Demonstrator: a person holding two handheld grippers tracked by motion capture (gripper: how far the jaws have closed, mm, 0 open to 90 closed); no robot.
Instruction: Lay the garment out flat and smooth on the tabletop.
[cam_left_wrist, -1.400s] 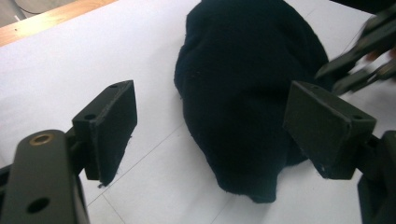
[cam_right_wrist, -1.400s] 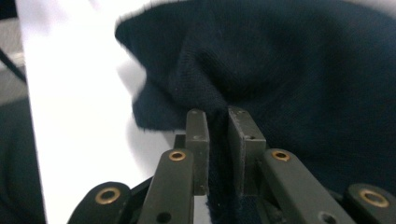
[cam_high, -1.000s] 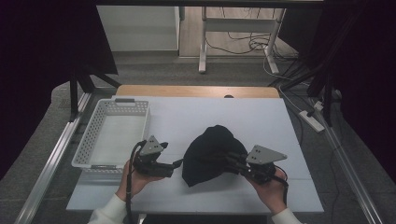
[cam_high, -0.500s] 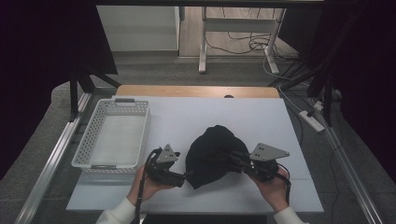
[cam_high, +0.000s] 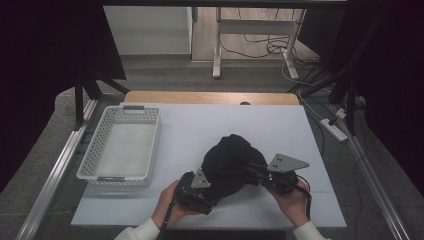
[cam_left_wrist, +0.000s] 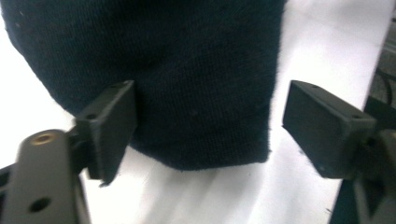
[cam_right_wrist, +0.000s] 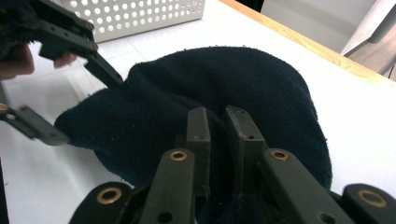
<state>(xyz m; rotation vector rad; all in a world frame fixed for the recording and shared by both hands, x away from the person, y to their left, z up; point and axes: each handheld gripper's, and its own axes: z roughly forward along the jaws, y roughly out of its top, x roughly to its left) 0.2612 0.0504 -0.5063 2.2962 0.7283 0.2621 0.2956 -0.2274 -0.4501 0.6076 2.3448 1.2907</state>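
We note the right gripper (cam_right_wrist: 215, 122) pinching the dark hat (cam_high: 229, 162) on the table (cam_high: 200, 125); the left gripper (cam_left_wrist: 205, 126), jaws spread and just closing, straddles its edge. Next: clamp firmly.

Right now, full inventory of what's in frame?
Dark navy knitted beanie hat: one, lying on the white table between the two grippers, near the front edge.
White perforated plastic basket: one, on the table's left side, nothing visible inside.
White table top with wooden far edge: one, under everything.
White power strip: one, on the floor right of the table.
Cables: several, dark, on the floor beyond the table.
Left gripper: one, black, fingers open astride the hat's edge, having just closed a little, not yet pressing.
Right gripper: one, black, shut on the hat's fabric.
Hands: two, at the front edge, white sleeves.
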